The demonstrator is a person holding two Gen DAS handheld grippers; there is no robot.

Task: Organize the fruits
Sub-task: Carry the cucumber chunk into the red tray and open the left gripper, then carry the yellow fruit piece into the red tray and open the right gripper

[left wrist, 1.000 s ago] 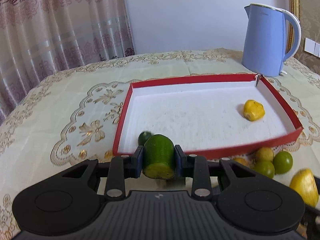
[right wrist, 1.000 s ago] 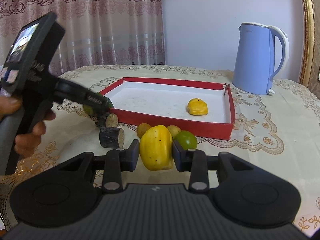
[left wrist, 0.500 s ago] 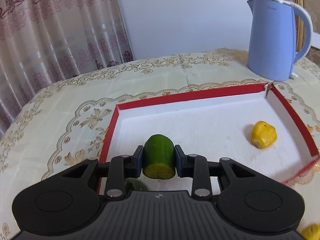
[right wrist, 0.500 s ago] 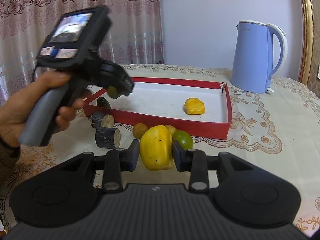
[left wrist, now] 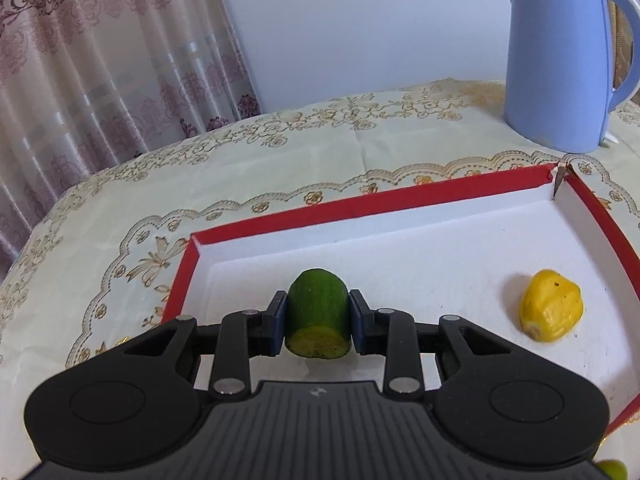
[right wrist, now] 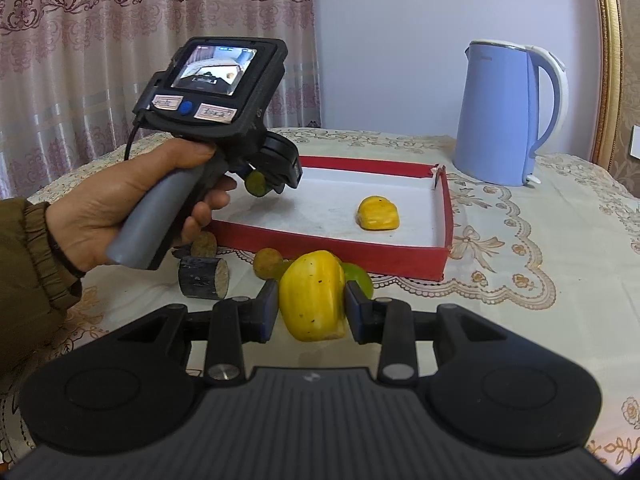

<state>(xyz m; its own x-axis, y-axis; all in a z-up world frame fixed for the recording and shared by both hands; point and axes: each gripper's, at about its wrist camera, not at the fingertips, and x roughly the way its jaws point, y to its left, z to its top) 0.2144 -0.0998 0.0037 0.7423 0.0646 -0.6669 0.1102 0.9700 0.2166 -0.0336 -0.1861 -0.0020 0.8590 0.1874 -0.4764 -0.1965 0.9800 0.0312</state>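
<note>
The left gripper [left wrist: 318, 326] pinches a green cucumber chunk [left wrist: 318, 312] between its blue pads, the chunk's long axis running forward along the fingers, its pale cut end facing the camera and its rounded skin end pointing into the red tray [left wrist: 372, 204]. The chunk hangs over the near left part of the tray's white floor; whether it touches the floor cannot be told. A second ago it hung outside the tray's near wall, and half a second ago just over that wall; now the wall has dropped out of sight beneath the gripper and the far rim looms closer. A yellow fruit piece [left wrist: 551, 311] lies in the tray to the right, well apart from the chunk, in the same spot as before. The right gripper [right wrist: 312, 312] squeezes a yellow fruit wedge [right wrist: 313, 295], held upright with its cut base down, in front of the tray above the tablecloth [right wrist: 540, 248], as in the earlier frames. Behind it sit a green lime [right wrist: 360, 278] and a brownish round fruit [right wrist: 268, 262]; left of these lie two dark cut stem pieces [right wrist: 204, 282]. From the right wrist, the person's left hand [right wrist: 120, 208] and its gripper handle have risen and now block the tray's left corner. A blue electric kettle [right wrist: 504, 116] stands beyond the tray's far right corner.
</note>
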